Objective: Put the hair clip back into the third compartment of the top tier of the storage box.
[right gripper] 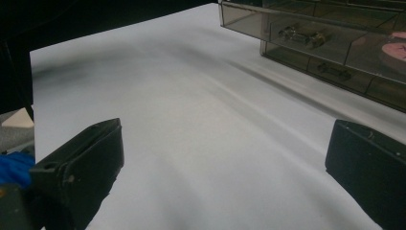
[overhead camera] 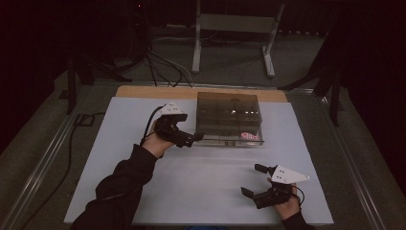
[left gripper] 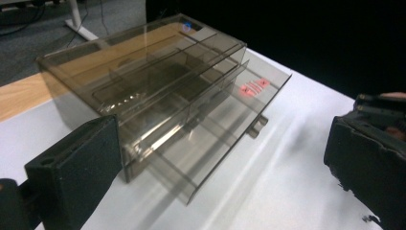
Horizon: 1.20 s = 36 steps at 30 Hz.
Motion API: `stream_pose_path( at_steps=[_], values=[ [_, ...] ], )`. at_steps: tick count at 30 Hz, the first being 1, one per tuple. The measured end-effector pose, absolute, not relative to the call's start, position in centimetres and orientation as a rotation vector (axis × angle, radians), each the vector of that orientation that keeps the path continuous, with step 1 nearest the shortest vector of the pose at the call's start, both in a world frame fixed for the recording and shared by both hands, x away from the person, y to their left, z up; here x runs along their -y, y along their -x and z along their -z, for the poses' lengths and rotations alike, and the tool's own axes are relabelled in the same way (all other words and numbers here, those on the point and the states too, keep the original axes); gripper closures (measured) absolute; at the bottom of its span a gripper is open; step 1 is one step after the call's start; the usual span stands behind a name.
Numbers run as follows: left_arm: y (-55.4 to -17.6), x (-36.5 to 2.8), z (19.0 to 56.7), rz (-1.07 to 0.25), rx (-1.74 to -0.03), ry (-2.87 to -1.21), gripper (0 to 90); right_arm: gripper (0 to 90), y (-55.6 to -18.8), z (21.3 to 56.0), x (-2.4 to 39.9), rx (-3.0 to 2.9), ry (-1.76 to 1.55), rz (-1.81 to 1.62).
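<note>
Smoky clear drawer box on white table; bottom drawer protruding.

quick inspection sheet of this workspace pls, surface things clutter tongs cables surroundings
surface: white table, wood strip at far edge.
job's things: smoky clear drawer box at far centre; bottom drawer pulled partly out, pink item in it; small metal parts in compartments.
clutter: nothing seen.
tongs: left tongs open at the box's front left corner; right tongs open, over bare table, apart from the box.
cables: one trails from each tongs; more on the floor behind.
surroundings: dark room, grey stand beyond.
</note>
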<state>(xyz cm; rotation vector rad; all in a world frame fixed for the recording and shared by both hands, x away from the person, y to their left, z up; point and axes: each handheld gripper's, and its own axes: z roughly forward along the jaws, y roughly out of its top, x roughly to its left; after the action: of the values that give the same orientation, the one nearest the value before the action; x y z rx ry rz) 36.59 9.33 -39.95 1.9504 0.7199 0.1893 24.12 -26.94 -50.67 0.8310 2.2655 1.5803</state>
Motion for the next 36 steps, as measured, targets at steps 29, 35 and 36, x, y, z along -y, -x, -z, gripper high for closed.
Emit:
stream_pose_path(
  at_steps=[29, 35, 36],
  values=[
    [-32.8, -14.2, 43.3, -0.204, -0.741, -1.933, 0.6, 0.0, -24.1, 50.6, 26.8, -2.265, -0.829, -1.576],
    [-32.1, -14.9, 44.7, -0.206, -0.745, -1.928, 0.5, 0.0, -24.1, 50.6, 26.8, -2.267, -0.830, -1.575],
    [-31.9, -15.0, 44.9, -0.207, -0.744, -1.931, 0.6, 0.0, -24.1, 50.6, 26.8, -2.266, -0.830, -1.576]
  ],
)
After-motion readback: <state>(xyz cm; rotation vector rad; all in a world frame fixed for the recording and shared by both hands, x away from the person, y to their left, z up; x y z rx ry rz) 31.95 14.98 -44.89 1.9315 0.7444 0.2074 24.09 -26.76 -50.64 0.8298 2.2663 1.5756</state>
